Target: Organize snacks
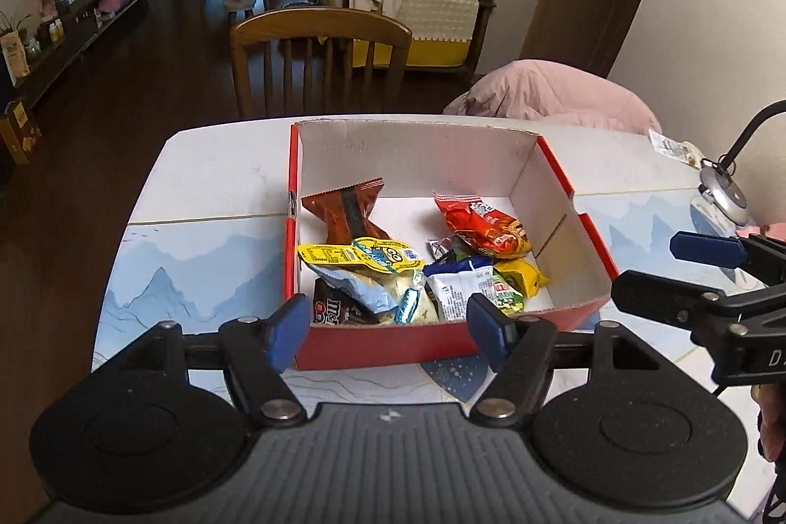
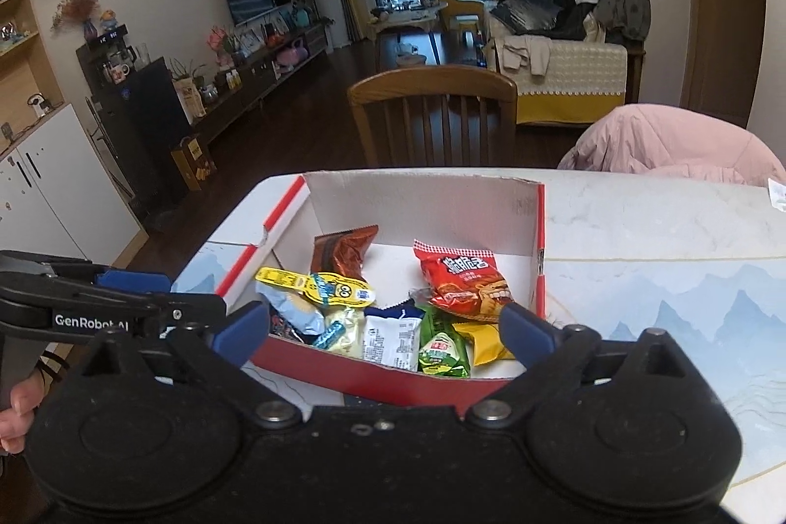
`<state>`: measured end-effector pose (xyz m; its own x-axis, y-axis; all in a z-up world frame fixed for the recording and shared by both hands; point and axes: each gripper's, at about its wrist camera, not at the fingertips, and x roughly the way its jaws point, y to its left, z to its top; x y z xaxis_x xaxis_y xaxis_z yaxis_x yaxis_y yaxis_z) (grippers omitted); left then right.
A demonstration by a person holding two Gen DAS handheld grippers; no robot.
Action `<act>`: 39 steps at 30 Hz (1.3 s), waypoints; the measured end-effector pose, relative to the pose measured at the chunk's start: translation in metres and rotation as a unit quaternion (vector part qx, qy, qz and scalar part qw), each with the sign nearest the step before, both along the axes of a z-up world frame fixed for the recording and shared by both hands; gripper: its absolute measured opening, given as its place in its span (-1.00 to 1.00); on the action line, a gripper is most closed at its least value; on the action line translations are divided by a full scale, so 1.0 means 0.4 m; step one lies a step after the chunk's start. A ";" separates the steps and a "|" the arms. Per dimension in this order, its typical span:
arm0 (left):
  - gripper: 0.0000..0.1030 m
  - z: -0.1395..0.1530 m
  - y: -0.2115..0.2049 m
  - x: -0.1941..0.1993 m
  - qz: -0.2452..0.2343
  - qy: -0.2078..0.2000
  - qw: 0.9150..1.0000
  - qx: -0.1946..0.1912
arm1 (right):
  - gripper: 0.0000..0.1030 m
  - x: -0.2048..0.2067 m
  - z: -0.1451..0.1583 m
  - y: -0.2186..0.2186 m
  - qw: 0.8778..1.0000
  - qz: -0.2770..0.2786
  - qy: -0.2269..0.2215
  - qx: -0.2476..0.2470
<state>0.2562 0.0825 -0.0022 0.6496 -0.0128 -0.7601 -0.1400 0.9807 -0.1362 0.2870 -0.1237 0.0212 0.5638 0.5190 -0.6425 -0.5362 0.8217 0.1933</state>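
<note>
Snacks (image 1: pixel 417 263) sit heaped in the red box (image 1: pixel 442 347) on the worktop (image 1: pixel 206 190), a wooden chair (image 1: pixel 322 47) and pink coat (image 1: pixel 550 92) behind it. Left gripper (image 1: pixel 388 327) hangs open and empty before the box's near wall; right gripper (image 2: pixel 388 327) gapes wider, empty too. Only the left view catches the silver lamp base (image 1: pixel 722 195).
</note>
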 end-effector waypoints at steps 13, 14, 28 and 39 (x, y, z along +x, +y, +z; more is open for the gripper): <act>0.68 0.039 0.013 -0.103 -0.004 -0.035 0.999 -0.011 | 0.99 -0.075 0.025 -0.019 1.000 -0.002 -0.009 0.026; 0.68 0.042 0.013 -0.108 -0.004 -0.038 0.999 -0.011 | 0.99 -0.081 0.026 -0.018 1.000 -0.002 -0.011 0.026; 0.69 0.068 -0.005 -0.163 -0.003 -0.055 0.998 0.010 | 0.99 -0.156 0.067 -0.011 0.999 0.011 -0.044 0.030; 0.69 0.080 -0.011 -0.172 -0.009 -0.058 0.998 0.009 | 0.99 -0.167 0.075 -0.006 0.998 0.009 -0.044 0.037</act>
<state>0.1873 0.0779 0.0297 0.7326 -0.0124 -0.6806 -0.1062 0.9855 -0.1322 0.2201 -0.1261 0.0512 0.6071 0.5734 -0.5500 -0.5679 0.7973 0.2043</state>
